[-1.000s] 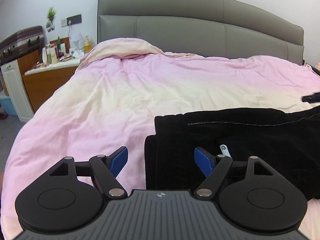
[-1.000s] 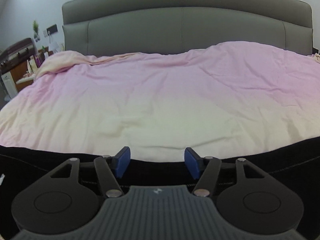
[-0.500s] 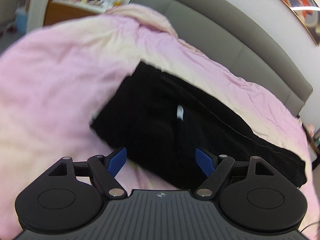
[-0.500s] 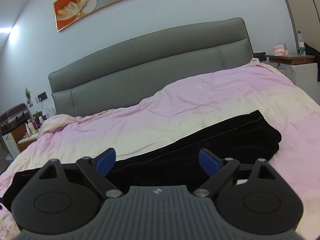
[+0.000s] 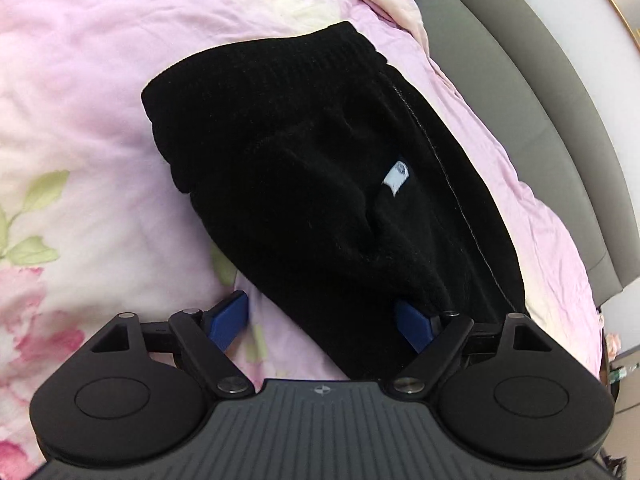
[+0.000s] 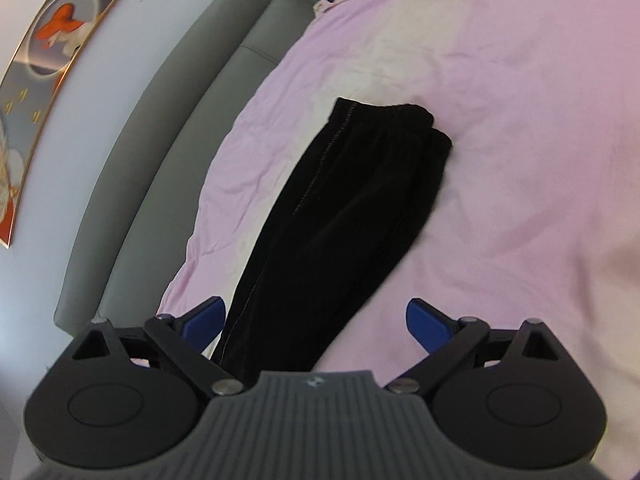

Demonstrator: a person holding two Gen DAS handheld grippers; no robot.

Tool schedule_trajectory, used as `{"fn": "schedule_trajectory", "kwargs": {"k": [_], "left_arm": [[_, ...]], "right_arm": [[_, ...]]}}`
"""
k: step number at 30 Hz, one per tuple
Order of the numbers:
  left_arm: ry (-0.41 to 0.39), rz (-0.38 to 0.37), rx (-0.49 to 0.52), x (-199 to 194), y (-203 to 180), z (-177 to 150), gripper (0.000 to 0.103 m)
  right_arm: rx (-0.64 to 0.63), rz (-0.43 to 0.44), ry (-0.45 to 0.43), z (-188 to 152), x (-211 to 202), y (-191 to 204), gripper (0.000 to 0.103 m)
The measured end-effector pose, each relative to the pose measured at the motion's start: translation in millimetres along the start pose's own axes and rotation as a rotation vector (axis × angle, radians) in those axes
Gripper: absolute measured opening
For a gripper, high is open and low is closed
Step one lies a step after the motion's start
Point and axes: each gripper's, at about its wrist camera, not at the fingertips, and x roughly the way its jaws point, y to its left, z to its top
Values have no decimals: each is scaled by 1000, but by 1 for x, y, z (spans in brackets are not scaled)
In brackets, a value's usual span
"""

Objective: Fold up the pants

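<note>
Black pants point(image 5: 312, 184) lie flat on a pink duvet point(image 5: 80, 92), folded lengthwise with one leg on the other. In the left wrist view the ribbed waistband is at the top and a white label point(image 5: 396, 176) shows. My left gripper point(image 5: 322, 322) is open just above the hip part of the pants, its right blue pad at the cloth's edge. In the right wrist view the pants point(image 6: 340, 220) stretch away to the leg cuffs point(image 6: 396, 120). My right gripper point(image 6: 316, 322) is open above the leg part, holding nothing.
The grey padded headboard point(image 6: 168, 120) runs along the far side of the bed, also in the left wrist view point(image 5: 560, 92). A framed picture point(image 6: 44, 52) hangs on the wall above it. The duvet has a floral print point(image 5: 32, 248) near its edge.
Both grippers have swung and tilted down toward the pants. The left one has come close over the waist end; the right now looks along the legs. Both stayed open.
</note>
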Motion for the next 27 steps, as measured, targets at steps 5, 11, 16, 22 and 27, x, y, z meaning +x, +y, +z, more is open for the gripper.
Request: {"fn": "schedule_trajectory", "kwargs": {"k": [5,11,16,22,27], "left_arm": [[-109,-97,-114,-7,13,3,90],[-159,-160,-266,-19,24,-16,89],[-199,-205,-286,-16,29,-20,103],[-182,-215,-459,5,37,12,103],[-163,-118,-446,12,38,21,50]], "right_arm": [[109,-15,-3,6,48,-19,94],[170,15,-67,17,82,-25,95],[193,36,-75,29,100,-27,95],[235,79,-77,37,103,-33,95],[181,-27,-41,45,107,-29,29]]}}
